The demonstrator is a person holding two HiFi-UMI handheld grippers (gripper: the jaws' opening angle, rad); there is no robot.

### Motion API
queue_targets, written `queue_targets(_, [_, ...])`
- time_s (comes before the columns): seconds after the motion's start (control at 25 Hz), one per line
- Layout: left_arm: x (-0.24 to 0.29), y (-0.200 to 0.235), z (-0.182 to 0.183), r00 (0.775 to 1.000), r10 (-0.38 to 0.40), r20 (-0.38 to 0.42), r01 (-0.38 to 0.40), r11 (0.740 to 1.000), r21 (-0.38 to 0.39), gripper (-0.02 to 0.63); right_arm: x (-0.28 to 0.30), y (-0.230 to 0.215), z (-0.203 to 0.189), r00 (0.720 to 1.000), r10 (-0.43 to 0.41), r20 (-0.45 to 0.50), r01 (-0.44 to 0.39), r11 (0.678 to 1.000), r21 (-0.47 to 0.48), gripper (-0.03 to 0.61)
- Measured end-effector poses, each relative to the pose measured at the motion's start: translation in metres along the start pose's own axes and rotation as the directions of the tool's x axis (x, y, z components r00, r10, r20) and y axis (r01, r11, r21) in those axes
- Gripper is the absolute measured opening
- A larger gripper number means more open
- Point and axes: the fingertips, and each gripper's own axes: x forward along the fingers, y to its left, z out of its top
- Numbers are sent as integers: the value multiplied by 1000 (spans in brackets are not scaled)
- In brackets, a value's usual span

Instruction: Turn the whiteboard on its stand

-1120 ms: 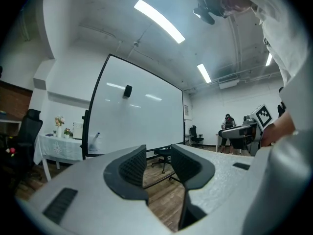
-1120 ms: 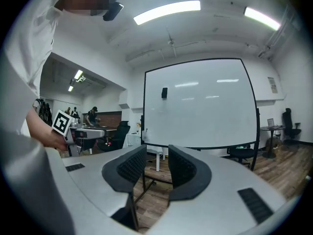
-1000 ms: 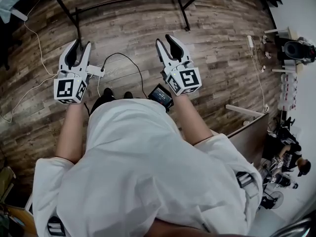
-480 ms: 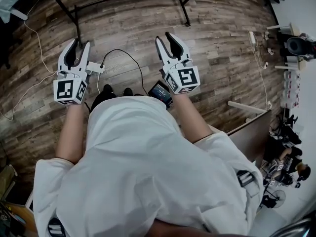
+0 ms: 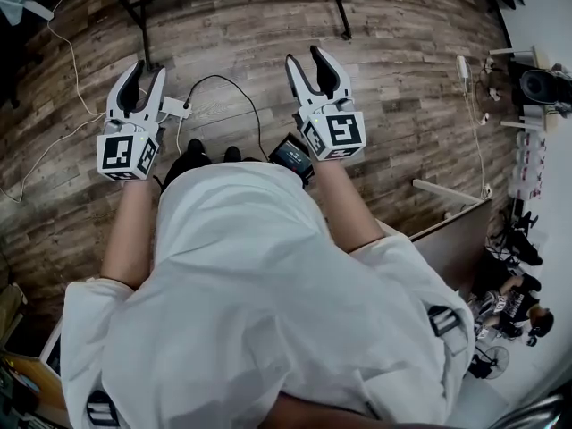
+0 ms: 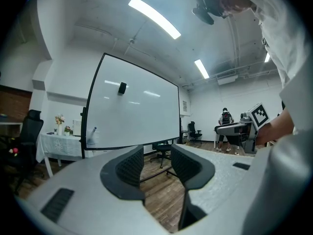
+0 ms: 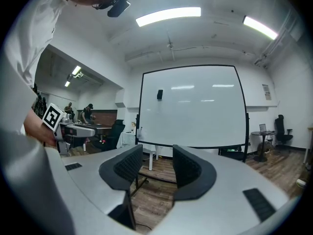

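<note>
The whiteboard stands upright on its black stand some way ahead, its face towards me; it also fills the middle of the right gripper view. Only the stand's black floor bar and feet show in the head view, beyond both grippers. My left gripper is held level, its jaws a little apart with nothing between them. My right gripper is level too; its jaws have just been opening and are empty. Neither gripper touches the board.
A white power strip with black and white cables lies on the wood floor by my feet. A small screen device hangs at my waist. A desk partition is to the right. A clothed table, office chairs and a person stand further off.
Both grippers have shifted a little up the head view towards the stand. The right gripper's jaws stand slightly wider apart than before.
</note>
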Motion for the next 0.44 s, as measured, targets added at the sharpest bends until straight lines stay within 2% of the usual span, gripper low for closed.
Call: queue_targets(0.44, [-4, -7, -10, 1000, -8, -7, 8, 1000, -11, 163, -3, 1, -11, 1000, -5, -8, 5, 1000, 10, 196])
